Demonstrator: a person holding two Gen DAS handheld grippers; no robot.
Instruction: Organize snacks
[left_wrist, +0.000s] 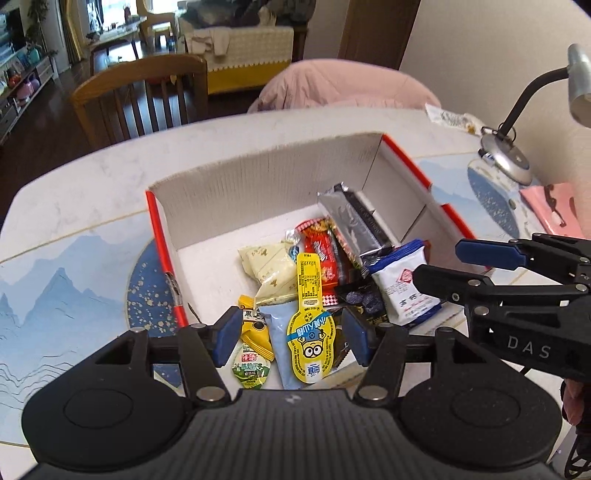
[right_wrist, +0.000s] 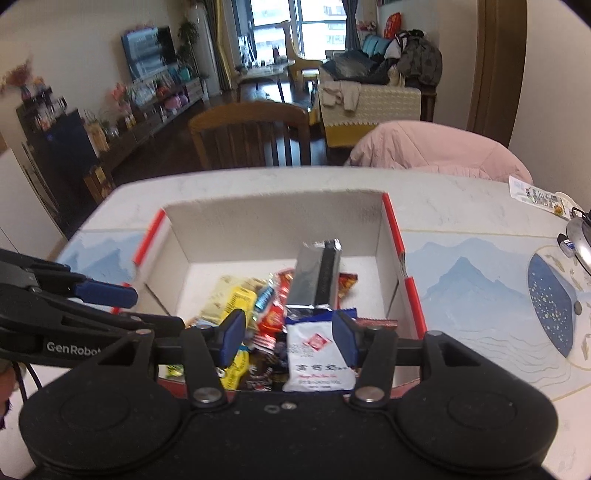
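The left gripper (left_wrist: 291, 332) sat nearest the lens, its blue pads spread apart and holding nothing, poised over the near end of the cardboard box (left_wrist: 258, 173). Between those pads lay a yellow cartoon-printed packet (left_wrist: 308, 332), with a pale blue pouch (left_wrist: 279, 336) beside it and a small green-labelled cup (left_wrist: 251, 369) at the box's near edge. Only the left wrist view showed these near items clearly, along with a cream packet (left_wrist: 271, 267) further in.

The right gripper (right_wrist: 288, 336) was likewise open and empty, above a white and blue packet (right_wrist: 317, 354) lying in the box's near right corner. That view looked straight up a silver bar wrapper (right_wrist: 317, 277) propped among red wrappers (right_wrist: 273, 314), though much of the pile there was blurred. Each camera caught the other gripper from the side, jaws parted: the right one (left_wrist: 461, 266) at the left view's right edge.

The box rested on a white table (left_wrist: 74, 206) printed with blue mountains. A desk lamp (left_wrist: 509, 155) stood at its far right, seen whole only from the left wrist.
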